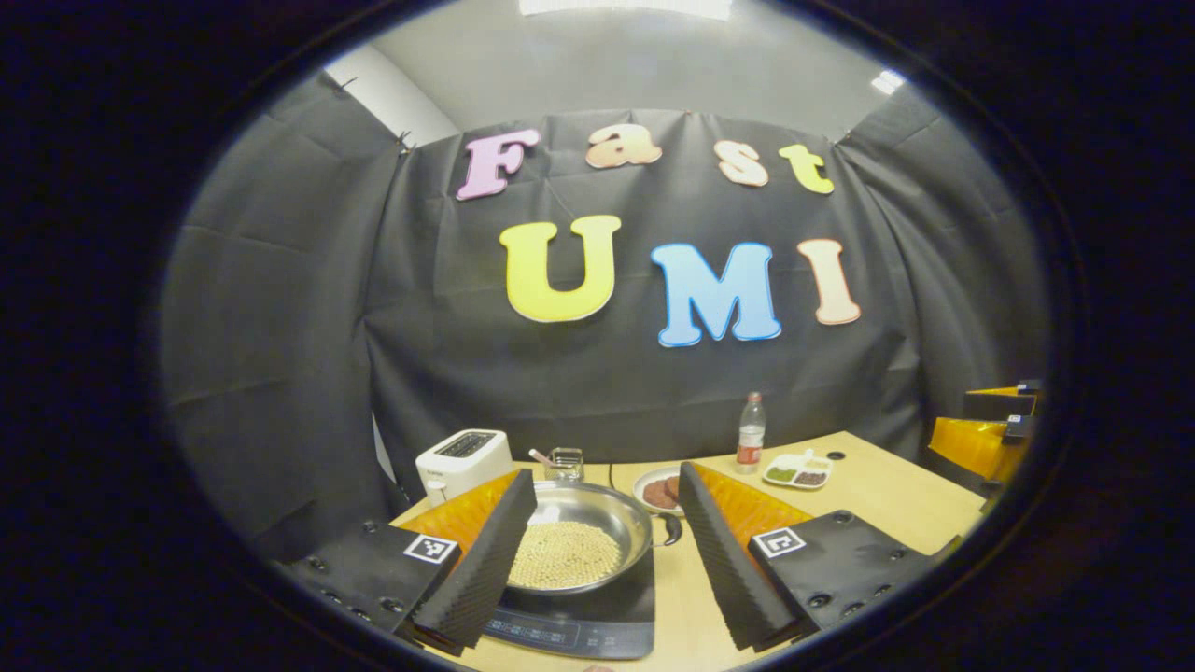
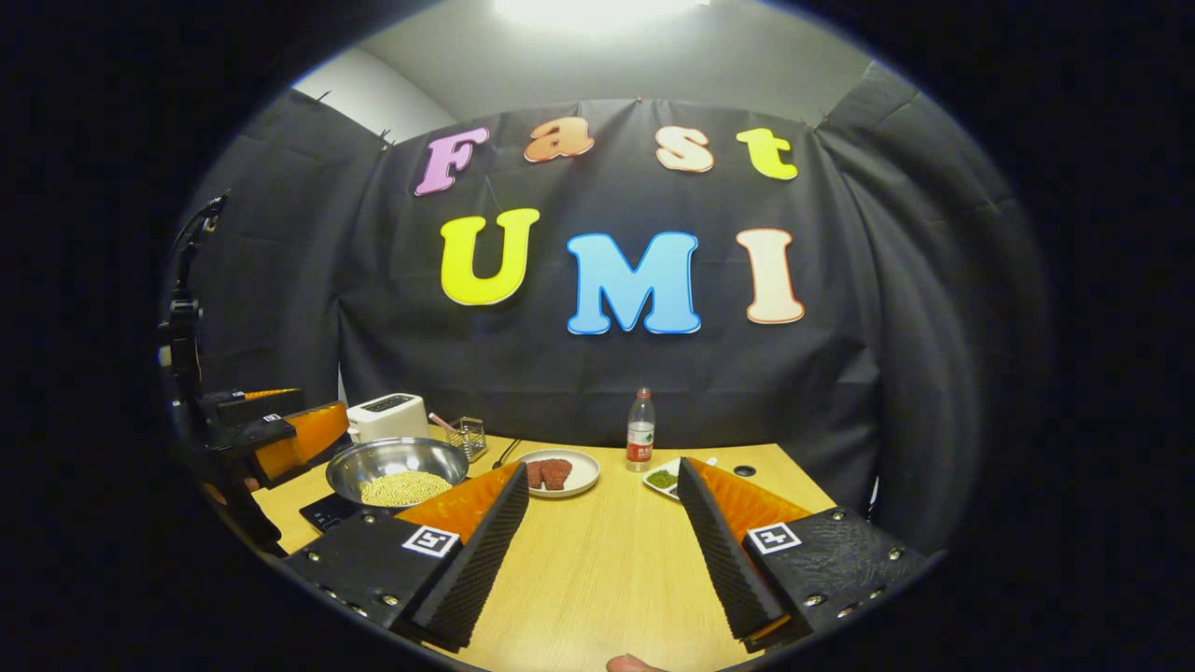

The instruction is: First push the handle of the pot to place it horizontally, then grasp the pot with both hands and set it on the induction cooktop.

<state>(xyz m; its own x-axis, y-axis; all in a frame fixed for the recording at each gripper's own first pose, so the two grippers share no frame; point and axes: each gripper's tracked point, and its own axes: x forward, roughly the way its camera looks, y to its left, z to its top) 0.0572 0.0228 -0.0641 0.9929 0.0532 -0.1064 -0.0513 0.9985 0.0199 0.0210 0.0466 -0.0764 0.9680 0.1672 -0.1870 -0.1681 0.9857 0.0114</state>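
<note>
The pot (image 1: 577,546), a shallow steel pan with a wide rolled rim, sat on the induction cooktop (image 1: 597,623) at the near left of the wooden table (image 1: 887,495). It held a flat bed of small pale round grains (image 1: 564,554), possibly beans or chickpeas. A short dark handle (image 1: 670,528) stuck out on its right side, lying roughly level as far as the left gripper view showed.

Left gripper (image 1: 607,551): jaws wide apart, framing the pot from above and in front, neither finger touching it. Right gripper (image 2: 602,546): also spread open, nothing between the fingers, over bare table well to the right of the pot (image 2: 397,471).

Judgement: the pot appeared already placed on the cooktop, so the step in hand was probably release and withdrawal. To do this well, back both grippers straight away without brushing the rim. The loose grains would shift or spill if the pan were nudged or tipped. The polished steel looked slick, and the glassy cooktop surface would let the pan slide easily.

Other items: a white toaster (image 1: 463,461) behind the pot, a small wire holder (image 1: 566,463), a white plate (image 2: 583,481) with two dark reddish patties (image 2: 555,472), a clear plastic bottle (image 2: 639,441) with a red label, and a divided dish (image 1: 798,470) of green and dark contents. The finger pads were ribbed with a foam-like texture.
</note>
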